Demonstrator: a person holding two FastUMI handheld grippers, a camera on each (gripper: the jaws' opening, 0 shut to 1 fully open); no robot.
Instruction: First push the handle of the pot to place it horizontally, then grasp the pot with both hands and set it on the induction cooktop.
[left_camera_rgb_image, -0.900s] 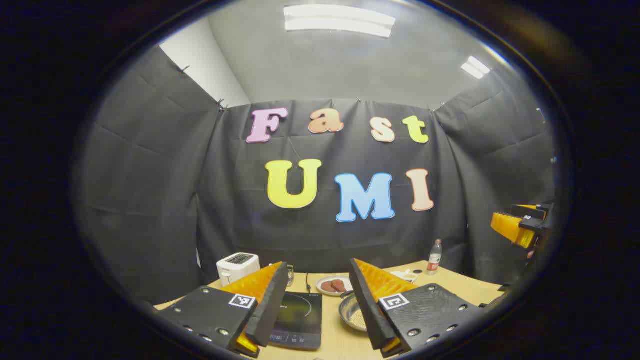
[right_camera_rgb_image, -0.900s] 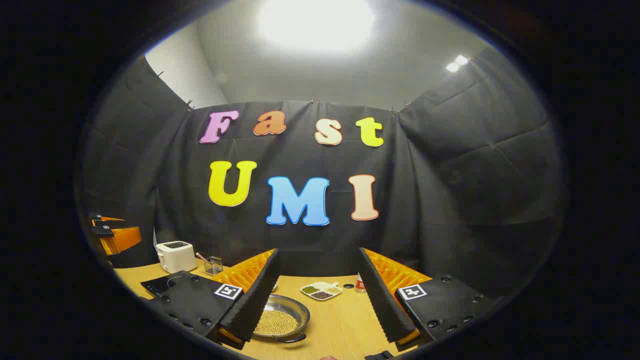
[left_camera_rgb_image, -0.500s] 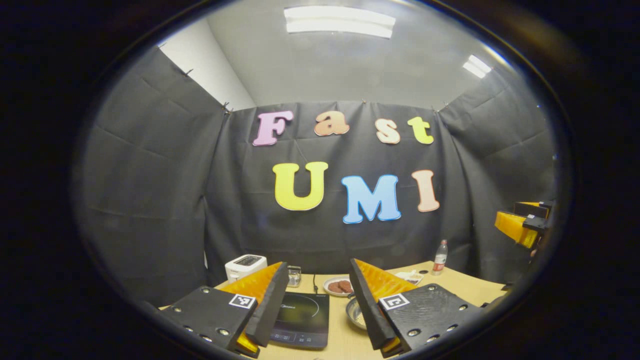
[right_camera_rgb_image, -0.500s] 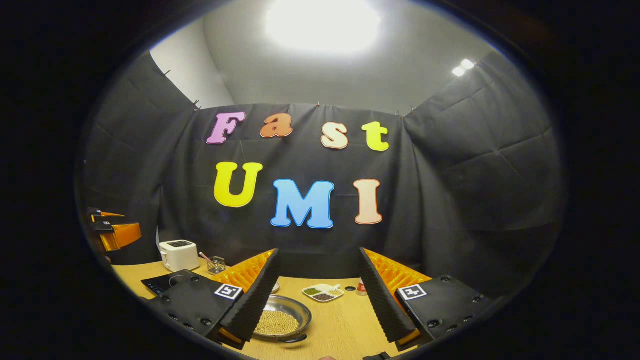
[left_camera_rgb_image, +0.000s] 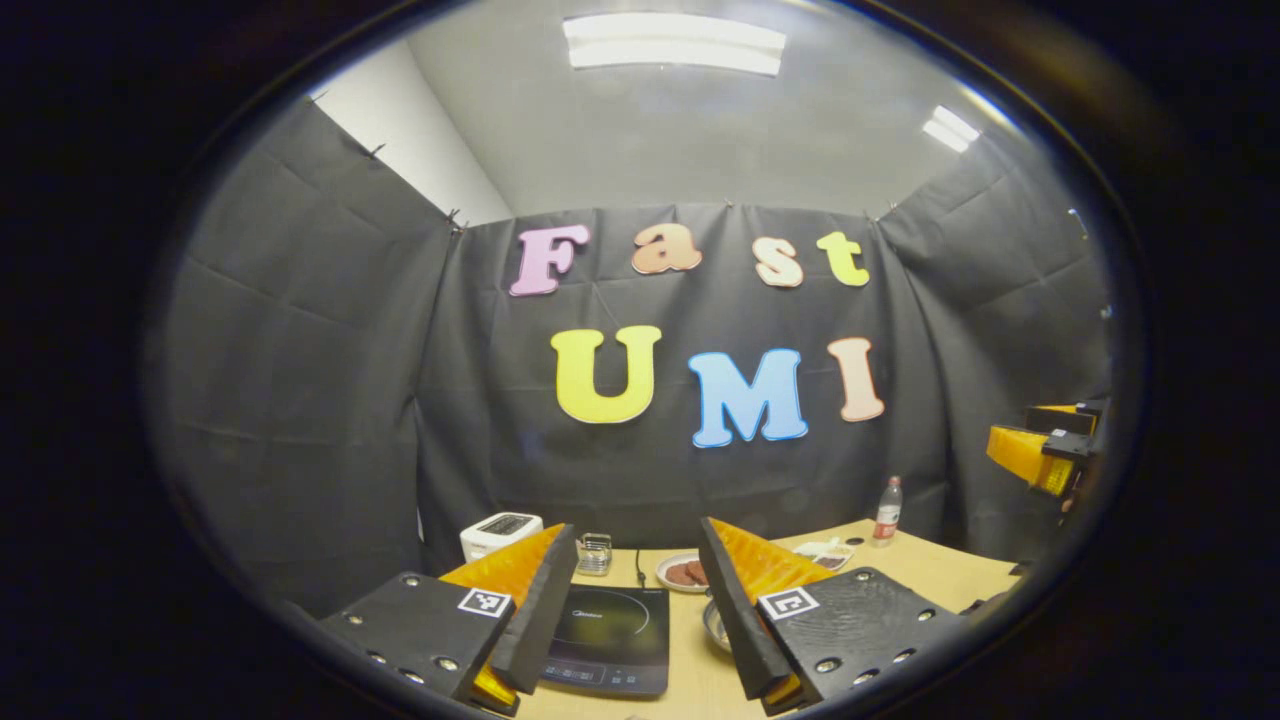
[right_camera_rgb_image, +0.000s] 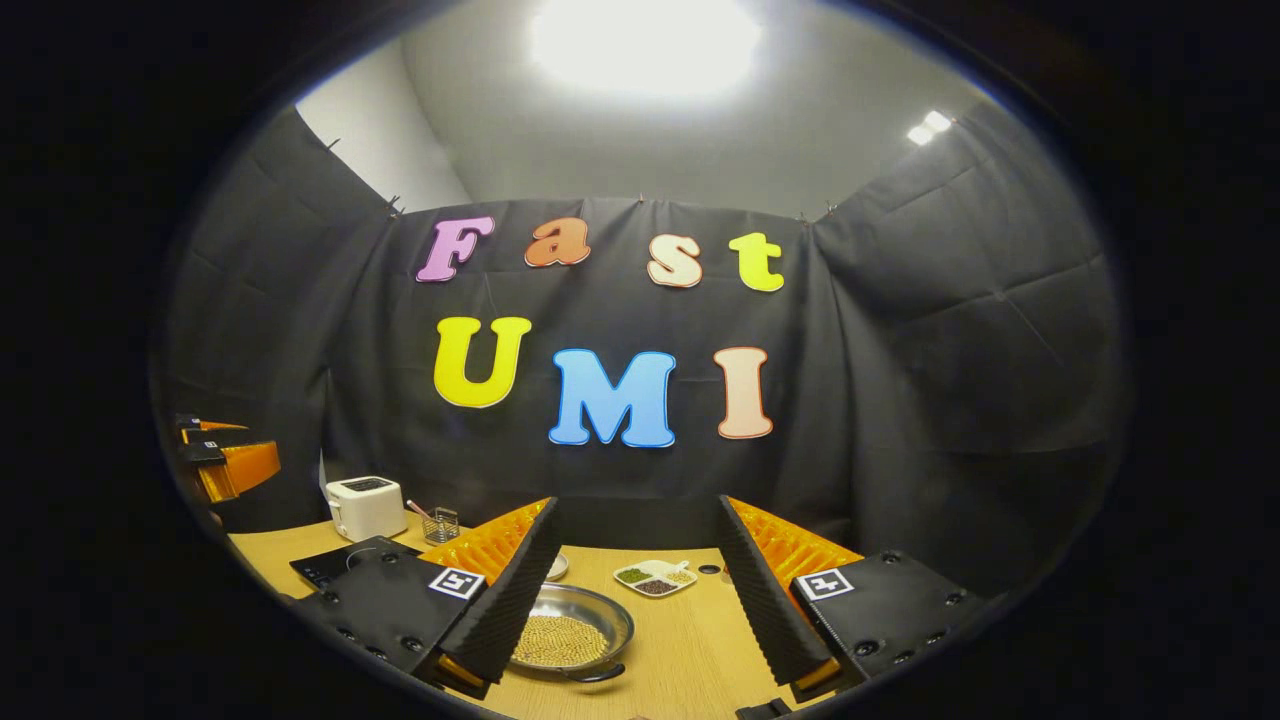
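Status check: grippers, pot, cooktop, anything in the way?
Left gripper open, right gripper open, both above the table. Pot on the table, ungrasped, off the induction cooktop. Cooktop surface bare, nothing between them.

No wording is legible. The induction cooktop (left_camera_rgb_image: 605, 640) bears a small logo, too blurred to make out. The bottle (left_camera_rgb_image: 886, 511) label is likewise unreadable.

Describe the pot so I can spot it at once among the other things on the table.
Start from the wooden table in the right gripper view and look just past the black induction cooktop toward the table's middle. There sits the pot, a shallow round metal pan holding small yellowish grains, a dark loop handle at its near rim. Unlike the small white divided dish behind it, it is shiny steel and undivided.
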